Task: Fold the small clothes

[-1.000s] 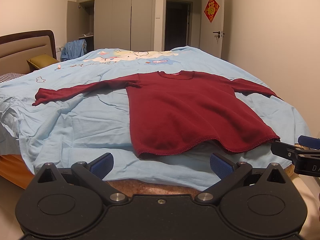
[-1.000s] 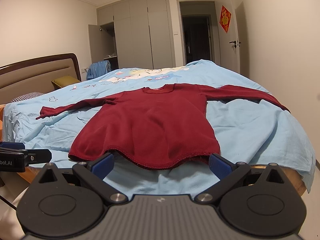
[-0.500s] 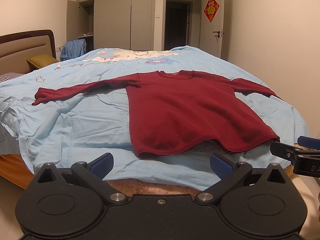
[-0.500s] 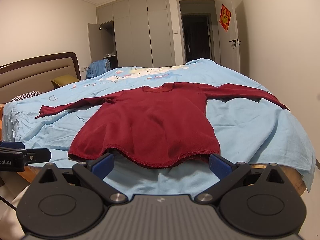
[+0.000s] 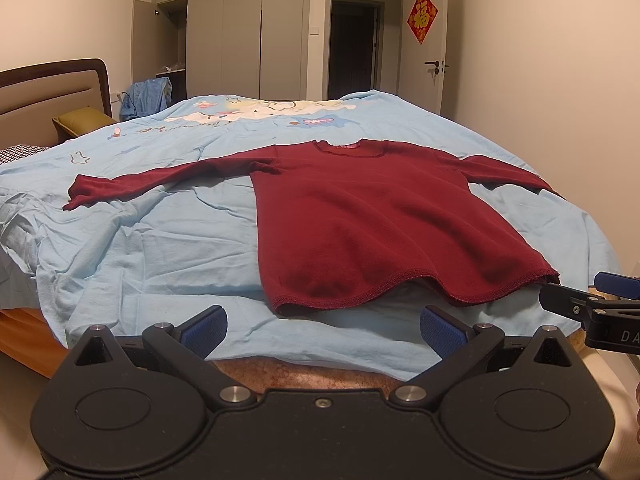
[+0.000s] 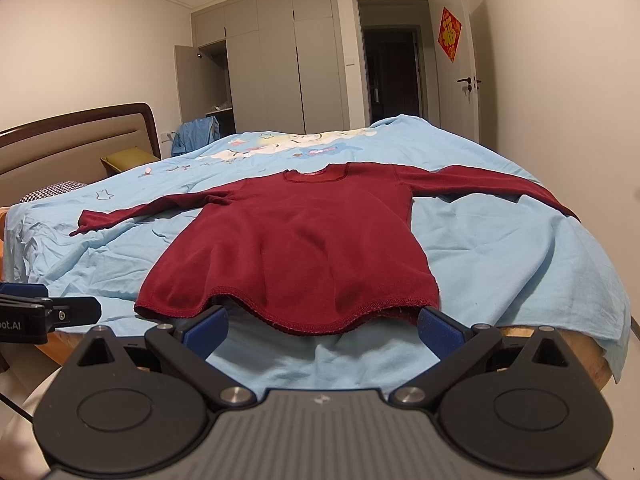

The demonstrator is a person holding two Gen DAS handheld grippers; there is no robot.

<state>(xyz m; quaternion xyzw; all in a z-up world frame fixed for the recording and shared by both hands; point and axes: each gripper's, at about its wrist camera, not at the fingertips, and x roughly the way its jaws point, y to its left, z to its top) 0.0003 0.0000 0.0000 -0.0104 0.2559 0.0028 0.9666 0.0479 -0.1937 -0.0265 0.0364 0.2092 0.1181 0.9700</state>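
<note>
though soft and limp, the dark red top [image 5: 372, 216] lies flat; both claws, left gripper [image 5: 322, 326] and right gripper [image 6: 320, 326], spread wide near its hem [image 6: 304, 322]; probably pinch there.

You're in a home bedroom. A bed [image 5: 168, 240] with a padded headboard [image 6: 80, 140] fills it, built-in wardrobes [image 6: 280, 60] line the far wall, and a red paper charm [image 5: 422, 16] hangs on the door.

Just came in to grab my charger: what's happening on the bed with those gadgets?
A person holds a hand-held gripper in each hand at the foot of the bed. A dark red long-sleeved top lies flat on the light blue sheet, sleeves spread. The left hand-held gripper and right hand-held gripper are open near its hem; folding has not begun.
</note>
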